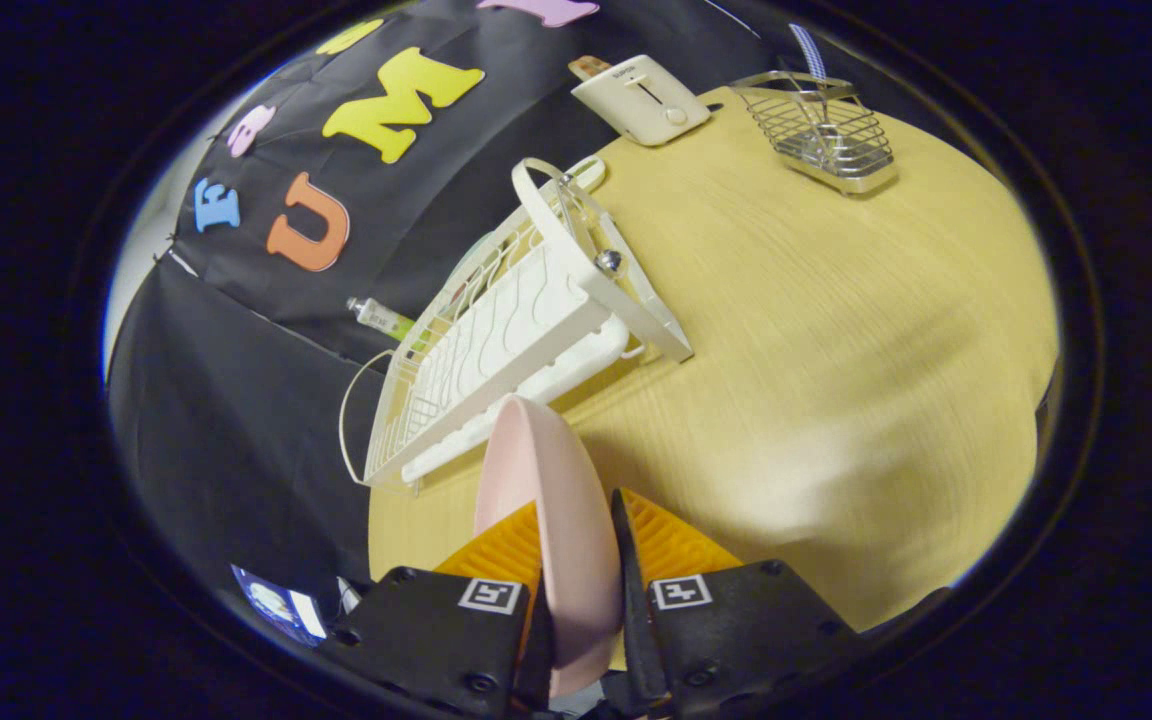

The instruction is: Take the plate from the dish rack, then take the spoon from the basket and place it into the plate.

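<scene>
A pale pink plate (546, 470) stands on edge between my two fingers, and my gripper (581, 545) is shut on its rim. The plate is held above the wooden table (836, 380), just in front of the white dish rack (506, 340), which lies beyond the fingers and looks empty. Far beyond, at the back of the table, a wire basket (831, 135) holds a spoon with a blue-and-white checked handle (808, 50) sticking up.
A cream toaster (641, 98) sits at the back of the table, between the rack and the basket. A small tube (381, 318) lies behind the rack against the black cloth wall. Open tabletop stretches from the fingers toward the basket.
</scene>
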Available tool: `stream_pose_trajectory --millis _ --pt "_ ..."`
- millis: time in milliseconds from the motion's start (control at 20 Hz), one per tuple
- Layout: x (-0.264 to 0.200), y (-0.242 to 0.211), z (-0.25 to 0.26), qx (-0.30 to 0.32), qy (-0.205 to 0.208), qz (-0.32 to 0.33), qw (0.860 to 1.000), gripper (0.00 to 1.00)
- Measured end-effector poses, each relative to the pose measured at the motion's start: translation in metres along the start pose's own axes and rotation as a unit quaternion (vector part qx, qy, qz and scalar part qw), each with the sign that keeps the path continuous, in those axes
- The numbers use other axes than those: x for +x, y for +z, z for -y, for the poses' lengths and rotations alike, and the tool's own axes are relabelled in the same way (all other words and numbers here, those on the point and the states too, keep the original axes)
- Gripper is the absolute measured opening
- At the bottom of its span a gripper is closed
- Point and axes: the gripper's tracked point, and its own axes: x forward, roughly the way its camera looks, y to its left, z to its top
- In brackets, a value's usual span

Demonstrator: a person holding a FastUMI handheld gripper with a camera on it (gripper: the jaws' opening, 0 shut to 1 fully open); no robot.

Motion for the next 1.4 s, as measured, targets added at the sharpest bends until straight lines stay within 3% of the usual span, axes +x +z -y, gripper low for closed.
stream_pose_trajectory --millis 200,350,500,650,750,850,1000,1300,1400 --pt "0.002 0.006 0.009 0.008 0.005 0.005 1.0 0.46" --pt "0.006 0.008 0.009 0.006 0.014 0.006 1.0 0.46" --pt "-0.009 0.012 0.005 -0.037 0.018 0.033 0.999 0.49" --pt "-0.035 0.029 0.003 -0.1 0.006 0.093 0.991 0.61" --pt "-0.061 0.043 0.003 -0.15 -0.01 0.15 0.977 0.66" --pt "-0.09 0.063 0.013 -0.2 -0.052 0.221 0.953 0.84" --pt "-0.13 0.077 0.027 -0.242 -0.093 0.3 0.918 0.96" --pt "-0.188 0.119 0.067 -0.279 -0.142 0.387 0.867 1.0" --pt "-0.199 0.138 0.079 -0.288 -0.146 0.403 0.856 1.0"
